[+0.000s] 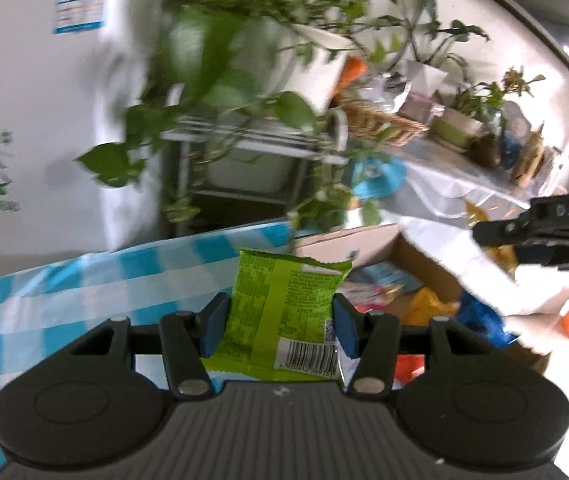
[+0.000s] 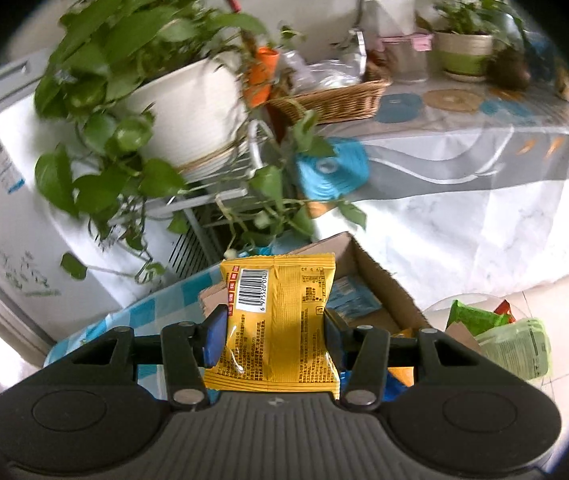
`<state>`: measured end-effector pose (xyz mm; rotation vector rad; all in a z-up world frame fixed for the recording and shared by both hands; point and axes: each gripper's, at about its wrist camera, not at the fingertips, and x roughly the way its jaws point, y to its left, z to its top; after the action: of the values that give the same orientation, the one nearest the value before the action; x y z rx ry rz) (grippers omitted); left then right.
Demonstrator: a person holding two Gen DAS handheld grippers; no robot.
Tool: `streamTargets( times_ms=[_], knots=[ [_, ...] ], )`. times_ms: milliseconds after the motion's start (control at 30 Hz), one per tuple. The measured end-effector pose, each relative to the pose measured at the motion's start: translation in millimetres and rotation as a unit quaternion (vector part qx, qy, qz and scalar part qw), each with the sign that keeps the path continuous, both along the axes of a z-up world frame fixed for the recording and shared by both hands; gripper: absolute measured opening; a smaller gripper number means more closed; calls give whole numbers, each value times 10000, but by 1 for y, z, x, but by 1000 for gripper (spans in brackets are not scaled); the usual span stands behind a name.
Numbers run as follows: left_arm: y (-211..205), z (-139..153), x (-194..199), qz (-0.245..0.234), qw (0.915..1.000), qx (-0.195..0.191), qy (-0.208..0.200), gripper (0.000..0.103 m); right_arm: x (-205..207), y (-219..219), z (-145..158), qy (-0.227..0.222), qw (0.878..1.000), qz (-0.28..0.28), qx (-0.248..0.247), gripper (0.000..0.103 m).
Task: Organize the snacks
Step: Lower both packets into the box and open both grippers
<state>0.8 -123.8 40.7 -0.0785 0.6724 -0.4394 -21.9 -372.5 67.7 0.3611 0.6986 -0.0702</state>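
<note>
My left gripper (image 1: 280, 326) is shut on a green snack packet (image 1: 284, 312), held upright above the blue checked tablecloth (image 1: 84, 300). My right gripper (image 2: 274, 336) is shut on a yellow snack packet (image 2: 280, 320), held above an open cardboard box (image 2: 380, 280). The box also shows in the left wrist view (image 1: 364, 240), with several colourful snack bags inside. The right gripper's black body (image 1: 544, 228) shows at the right edge of the left wrist view.
A large potted plant in a white pot (image 2: 192, 112) stands on a metal rack behind the box. A wicker basket (image 2: 336, 100) and small pots sit on a clothed table (image 2: 484, 160). Green snack bags (image 2: 496, 332) lie in a clear container at right.
</note>
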Motion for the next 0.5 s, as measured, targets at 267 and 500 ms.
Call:
streamTargets(
  times_ms=[267,500],
  knots=[
    [-64,3,10,-222,9996,-75,158,54,-2,-26,-3,20,9987,-262,438,56],
    [-104,1,15,-306,9990,217,231,54,2,-36,-9,92,9972,-400,633,57]
  ],
)
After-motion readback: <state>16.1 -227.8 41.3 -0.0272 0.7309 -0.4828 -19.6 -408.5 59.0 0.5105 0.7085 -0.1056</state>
